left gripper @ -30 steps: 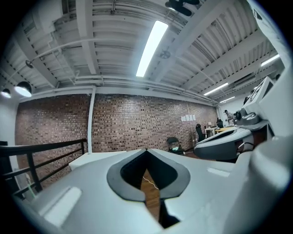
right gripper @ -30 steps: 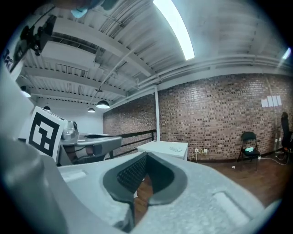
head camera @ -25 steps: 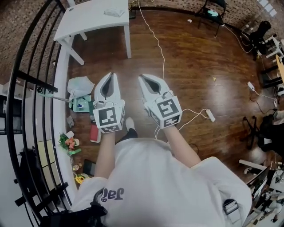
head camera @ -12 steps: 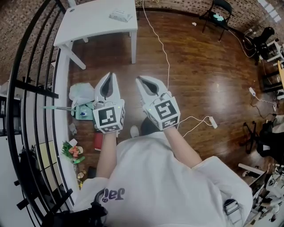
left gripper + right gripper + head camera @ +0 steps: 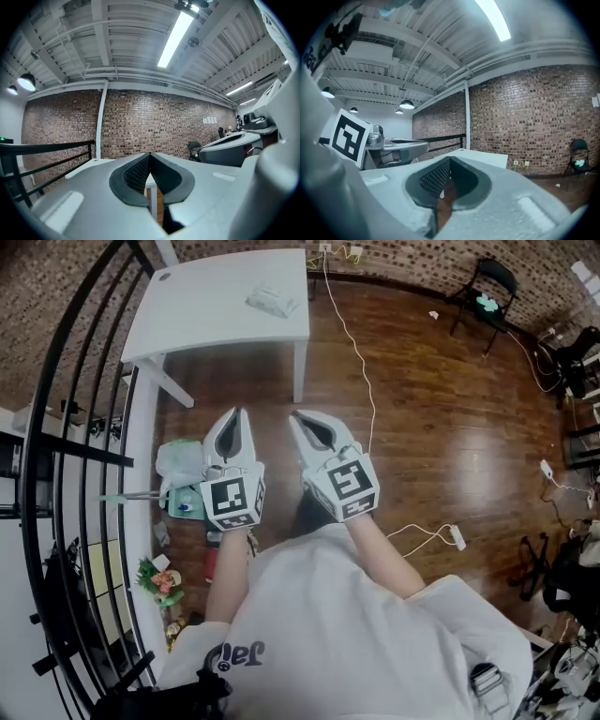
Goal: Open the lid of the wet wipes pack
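We hold the left hand-held gripper (image 5: 235, 413) and the right hand-held gripper (image 5: 296, 415) side by side in front of the body, near each other but apart. Both point ahead toward the white table (image 5: 206, 310).

Gripper state:
- Left hand-held gripper: in the left gripper view the two jaws meet at their tips. It is closed, with nothing between the ribbed pads.
- Right hand-held gripper: in the right gripper view the jaws likewise meet at the tips. It is closed and empty.

Position of the task item:
- The wet wipes pack (image 5: 273, 301) lies on the table top, toward the right-hand part of the table as the head view shows it.
- The pack is well apart from both hand-held grippers; neither touches it.
- The pack appears too small for us to tell how its lid stands.

Surroundings:
- We stand on a wooden floor (image 5: 441, 427), short of the table.
- A black railing (image 5: 66, 437) runs along the left.
- A white cable (image 5: 352, 334) trails across the floor past the table's right end.
- A dark folding chair (image 5: 487, 292) stands at the upper right.
- A brick wall (image 5: 140, 122) fills the background of both gripper views.
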